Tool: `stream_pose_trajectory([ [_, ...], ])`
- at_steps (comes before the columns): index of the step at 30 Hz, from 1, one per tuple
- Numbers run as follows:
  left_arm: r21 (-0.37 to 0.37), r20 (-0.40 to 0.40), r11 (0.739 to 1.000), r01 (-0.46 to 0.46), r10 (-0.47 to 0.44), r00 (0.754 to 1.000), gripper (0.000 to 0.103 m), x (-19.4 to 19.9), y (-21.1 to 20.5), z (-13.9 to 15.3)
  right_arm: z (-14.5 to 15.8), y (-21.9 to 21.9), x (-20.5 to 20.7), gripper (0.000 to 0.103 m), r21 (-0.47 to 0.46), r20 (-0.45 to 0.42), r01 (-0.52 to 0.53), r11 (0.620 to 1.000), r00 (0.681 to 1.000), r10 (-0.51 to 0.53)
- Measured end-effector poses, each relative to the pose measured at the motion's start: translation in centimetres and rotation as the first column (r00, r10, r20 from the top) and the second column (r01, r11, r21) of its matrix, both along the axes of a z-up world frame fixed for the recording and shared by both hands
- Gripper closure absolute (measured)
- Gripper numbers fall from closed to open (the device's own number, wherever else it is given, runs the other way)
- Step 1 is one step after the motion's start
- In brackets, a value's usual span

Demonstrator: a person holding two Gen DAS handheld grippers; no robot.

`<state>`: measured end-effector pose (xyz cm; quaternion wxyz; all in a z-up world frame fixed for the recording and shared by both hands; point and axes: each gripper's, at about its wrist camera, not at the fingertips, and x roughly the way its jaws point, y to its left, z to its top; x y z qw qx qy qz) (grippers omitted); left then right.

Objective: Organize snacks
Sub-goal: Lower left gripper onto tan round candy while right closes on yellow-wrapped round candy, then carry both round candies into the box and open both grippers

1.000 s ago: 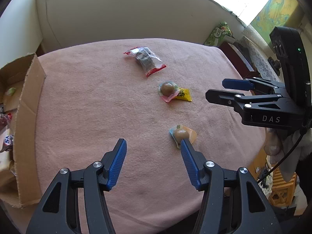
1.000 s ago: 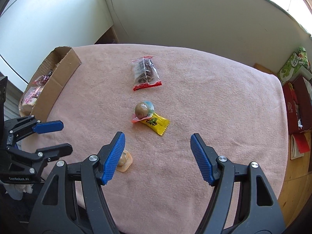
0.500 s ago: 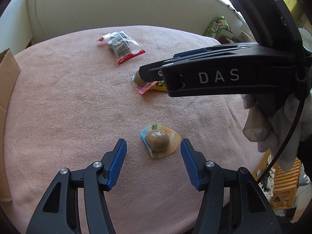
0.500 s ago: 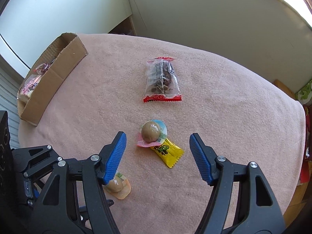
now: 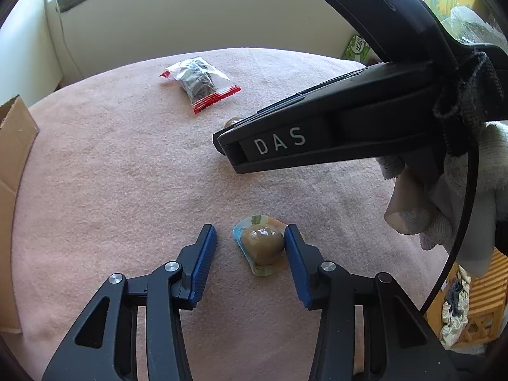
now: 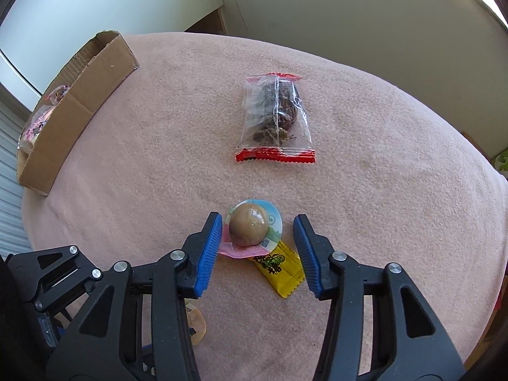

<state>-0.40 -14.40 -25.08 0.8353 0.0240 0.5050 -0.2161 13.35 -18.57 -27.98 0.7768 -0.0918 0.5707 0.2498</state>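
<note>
Closing around a brown braised egg sealed in an orange-and-blue plastic pouch (image 5: 261, 247), the left gripper (image 5: 250, 238) has one blue pad touching it, the other apart, so nothing is clenched; the right gripper (image 6: 257, 227), also closing, straddles a second brown egg in a pink-and-blue pouch (image 6: 252, 229) without gripping; a yellow sachet (image 6: 279, 268) lies partly under that egg; a clear red-ended packet (image 6: 274, 117) lies beyond; all rest on a pink cloth (image 6: 381, 174); a cardboard box (image 6: 76, 108) stands left.
</note>
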Motion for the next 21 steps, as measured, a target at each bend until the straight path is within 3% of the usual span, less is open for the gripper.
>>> stream_pose_trajectory([
  [2,0.011,0.013,1.000,0.007,-0.007,1.000,0.070,-0.2,-0.2,0.0,-0.2,0.2,0.1,0.065,0.000,-0.003,-0.006,1.000,1.000,0.006],
  [4,0.013,0.019,1.000,0.015,-0.015,1.000,0.072,-0.3,-0.2,0.0,-0.2,0.3,0.1,0.068,-0.005,0.001,-0.006,1.000,1.000,0.006],
  [13,-0.026,-0.015,1.000,-0.012,0.011,1.000,0.073,-0.9,1.0,0.3,0.3,-0.4,0.3,0.075,0.037,0.004,0.015,0.999,1.000,-0.015],
  [21,-0.060,-0.047,0.995,-0.075,0.072,0.996,0.073,1.5,3.4,0.6,1.0,-0.7,0.0,0.076,0.058,0.013,0.031,0.998,0.999,-0.032],
])
